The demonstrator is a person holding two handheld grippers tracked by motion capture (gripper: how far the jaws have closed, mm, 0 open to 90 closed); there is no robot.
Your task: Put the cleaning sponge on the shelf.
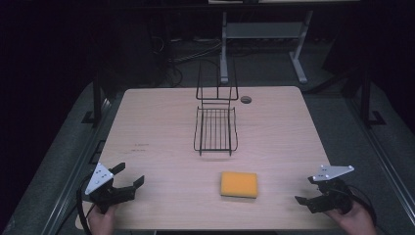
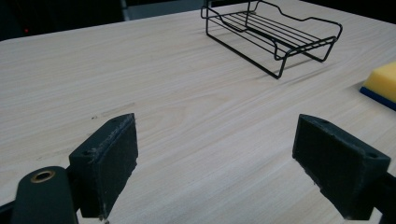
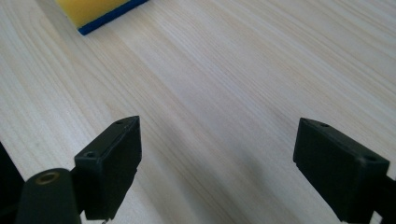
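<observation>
A yellow sponge (image 1: 239, 184) with a blue underside lies flat on the wooden table (image 1: 161, 122), near its front edge and right of centre. Behind it, at mid-table, stands a black wire rack (image 1: 216, 128) with an upright back. My left gripper (image 1: 129, 175) rests at the front left corner, open, jaws wide apart over bare wood; its view has the wire rack (image 2: 275, 35) ahead and the sponge (image 2: 382, 83) at the right edge. My right gripper (image 1: 304, 190) sits at the front right, open and empty, with the sponge (image 3: 95, 11) at the top left of its view.
A small dark round grommet (image 1: 245, 99) sits in the table near its far edge, right of the rack. Beyond the table are dark floor, cables and the white legs of another desk (image 1: 298, 63).
</observation>
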